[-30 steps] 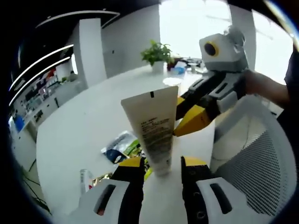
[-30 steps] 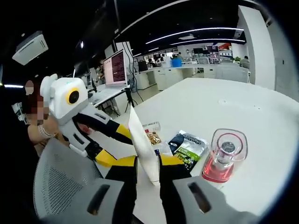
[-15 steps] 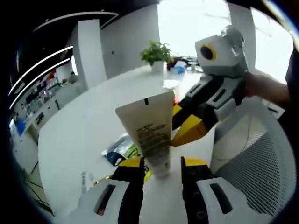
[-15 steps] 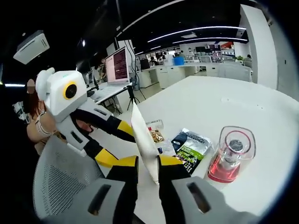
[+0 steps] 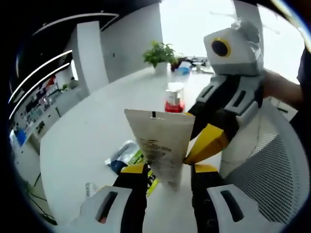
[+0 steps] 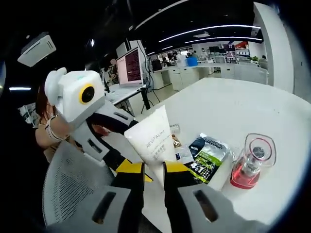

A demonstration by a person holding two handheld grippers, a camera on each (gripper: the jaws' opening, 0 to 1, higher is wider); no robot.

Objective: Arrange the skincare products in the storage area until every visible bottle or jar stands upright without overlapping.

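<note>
The tube (image 5: 163,150) is held above the counter (image 5: 87,141), cap end down and crimp up, both the left claw (image 5: 167,177) and right claw (image 6: 153,170) clamped on it, probably to stand it upright beside the red bottle (image 6: 252,162) and sachets (image 6: 206,153).

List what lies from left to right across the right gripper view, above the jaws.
White mesh chair back → left gripper → white tube → dark green sachet → pink bottle with clear cap.
</note>
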